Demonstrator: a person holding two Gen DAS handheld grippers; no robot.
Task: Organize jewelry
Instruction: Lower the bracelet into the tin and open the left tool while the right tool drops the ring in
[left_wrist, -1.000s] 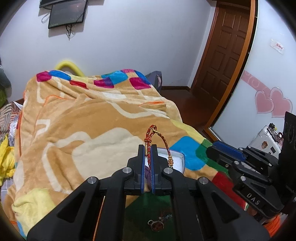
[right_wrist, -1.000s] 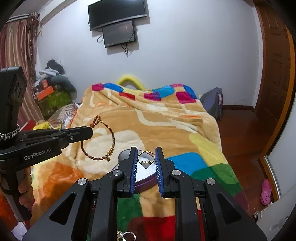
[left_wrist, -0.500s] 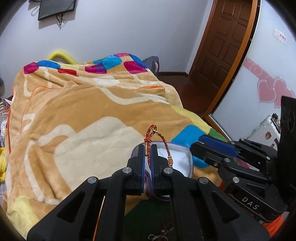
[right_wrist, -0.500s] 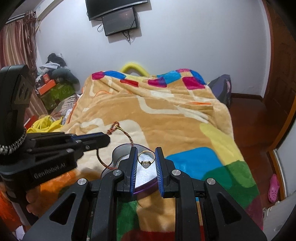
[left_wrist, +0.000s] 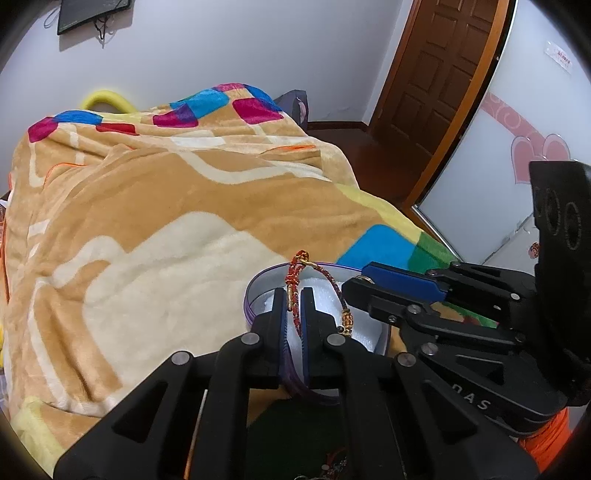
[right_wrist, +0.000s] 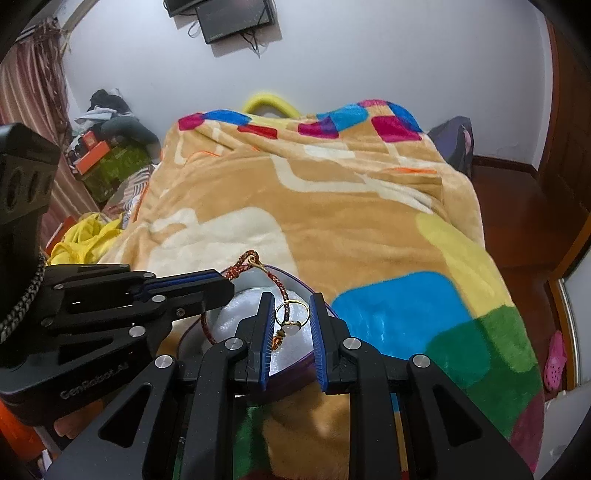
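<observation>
Hovering over the purple-rimmed jewelry box (left_wrist: 255, 291), both grippers at once. Left gripper (left_wrist: 294, 308) clamped tight on a red braided bracelet (left_wrist: 293, 280), cord pinched between the blue pads, loop standing above the fingertips and the beaded gold end dangling down over the white padding inside the box. Right gripper (right_wrist: 291, 321) clamped on a gold ring (right_wrist: 293, 314), band held across the gap between the pads, pale stone hanging low, directly above the same white padding. Seen from the right wrist, the left gripper (right_wrist: 207, 284) reaching in over the box's left rim, bracelet (right_wrist: 258, 273) draped from its tip across the interior; seen from the left wrist, the right gripper (left_wrist: 373, 277) crossing the box's right rim. Fingertips of the two close together above the box, not touching. Box (right_wrist: 295, 280) resting on a plush tan blanket (left_wrist: 147, 221) with coloured squares. Beyond the box, wide bare blanket; right of the box, blanket edge dropping to a wooden floor (right_wrist: 517, 206). Near rim of the box hidden behind the fingers.
</observation>
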